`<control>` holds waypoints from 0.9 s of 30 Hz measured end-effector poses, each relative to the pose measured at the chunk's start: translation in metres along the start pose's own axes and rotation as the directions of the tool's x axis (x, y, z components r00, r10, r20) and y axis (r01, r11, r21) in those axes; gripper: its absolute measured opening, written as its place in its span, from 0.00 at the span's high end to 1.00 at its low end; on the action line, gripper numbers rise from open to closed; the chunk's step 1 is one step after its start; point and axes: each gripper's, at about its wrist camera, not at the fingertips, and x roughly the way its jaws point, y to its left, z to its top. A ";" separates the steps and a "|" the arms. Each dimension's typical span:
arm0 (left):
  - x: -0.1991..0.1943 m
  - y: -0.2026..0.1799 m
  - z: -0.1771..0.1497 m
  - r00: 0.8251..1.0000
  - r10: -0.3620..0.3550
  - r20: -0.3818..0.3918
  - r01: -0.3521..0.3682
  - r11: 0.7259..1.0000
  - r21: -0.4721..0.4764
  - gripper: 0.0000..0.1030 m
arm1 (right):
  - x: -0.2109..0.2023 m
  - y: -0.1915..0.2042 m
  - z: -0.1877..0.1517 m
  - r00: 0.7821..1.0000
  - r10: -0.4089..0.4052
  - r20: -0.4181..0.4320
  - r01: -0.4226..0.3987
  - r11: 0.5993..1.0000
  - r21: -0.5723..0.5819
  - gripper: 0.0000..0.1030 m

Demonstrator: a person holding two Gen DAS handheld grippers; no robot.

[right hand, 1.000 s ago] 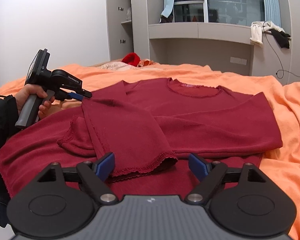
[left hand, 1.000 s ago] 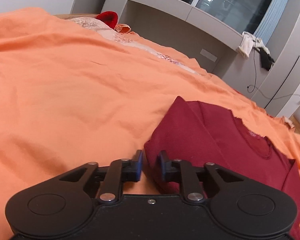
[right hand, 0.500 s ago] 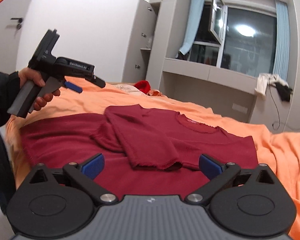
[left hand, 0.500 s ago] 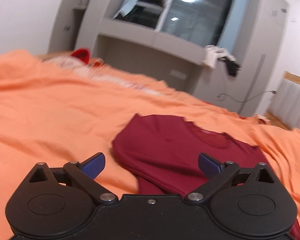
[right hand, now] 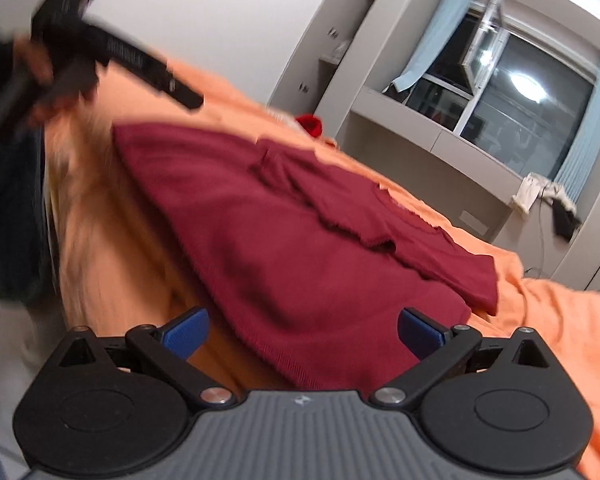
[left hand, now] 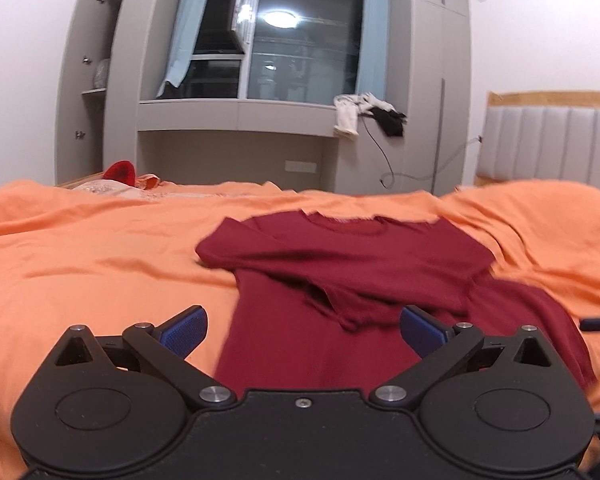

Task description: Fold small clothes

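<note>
Two sets of tongs, both spread wide with nothing between the blue pads. Left tongs (left hand: 302,326) hover just above the near hem of the maroon sweater (left hand: 340,276), not touching it; right tongs (right hand: 302,326) hang over the sweater's near edge too, view tilted, pads clear of the cloth. Sweater lies flat on the bed's orange sheet (left hand: 80,248), collar at the far end, one sleeve folded across the chest, its cuff ending near the middle; other sleeve trails off to the right in the left wrist view. In the right wrist view the left device shows blurred at upper left, gripped by a hand (right hand: 40,76) with a dark sleeve. Farther back, a red item (left hand: 120,171) sits at the far edge of the bed. Behind that, grey built-in cabinets (left hand: 148,80), a window (left hand: 304,44) with pale blue curtains, clothes (left hand: 366,114) draped on the ledge, padded headboard (left hand: 548,144) at right.
</note>
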 end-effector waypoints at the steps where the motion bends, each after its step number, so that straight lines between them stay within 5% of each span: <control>1: -0.001 -0.002 -0.004 1.000 -0.003 -0.011 0.003 1.000 0.011 0.01 | 0.001 0.006 -0.004 1.000 -0.022 -0.023 0.021 0.999 -0.043 0.00; 7: -0.016 -0.022 -0.024 0.999 -0.009 -0.047 0.015 0.993 0.113 0.01 | 0.022 0.039 -0.022 0.966 -0.250 -0.062 0.217 0.918 -0.332 0.01; 10: -0.019 -0.024 -0.025 0.999 -0.011 -0.046 0.017 0.991 0.130 0.01 | 0.027 0.042 -0.023 0.954 -0.297 -0.045 0.262 0.895 -0.361 0.02; 12: -0.019 -0.022 -0.025 0.999 -0.014 -0.047 0.020 0.992 0.126 0.01 | 0.025 0.040 -0.019 0.959 -0.282 -0.033 0.255 0.907 -0.335 0.14; 16: -0.020 -0.024 -0.027 0.997 -0.054 -0.056 0.061 0.988 0.140 0.01 | 0.024 0.035 -0.014 0.980 -0.190 -0.063 0.166 0.946 -0.277 0.62; 19: -0.024 -0.030 -0.030 0.991 -0.120 -0.062 0.129 0.975 0.178 0.01 | 0.017 0.030 -0.005 0.981 -0.188 -0.043 0.173 0.958 -0.230 0.92; 23: -0.029 -0.052 -0.040 0.983 -0.176 -0.051 0.183 0.934 0.306 0.01 | 0.003 0.002 0.013 0.988 -0.156 -0.010 0.156 0.987 -0.030 0.94; 27: -0.021 -0.075 -0.052 0.987 -0.155 -0.049 0.161 0.892 0.423 0.01 | -0.009 -0.025 0.026 0.991 -0.133 0.024 0.130 0.985 0.113 0.94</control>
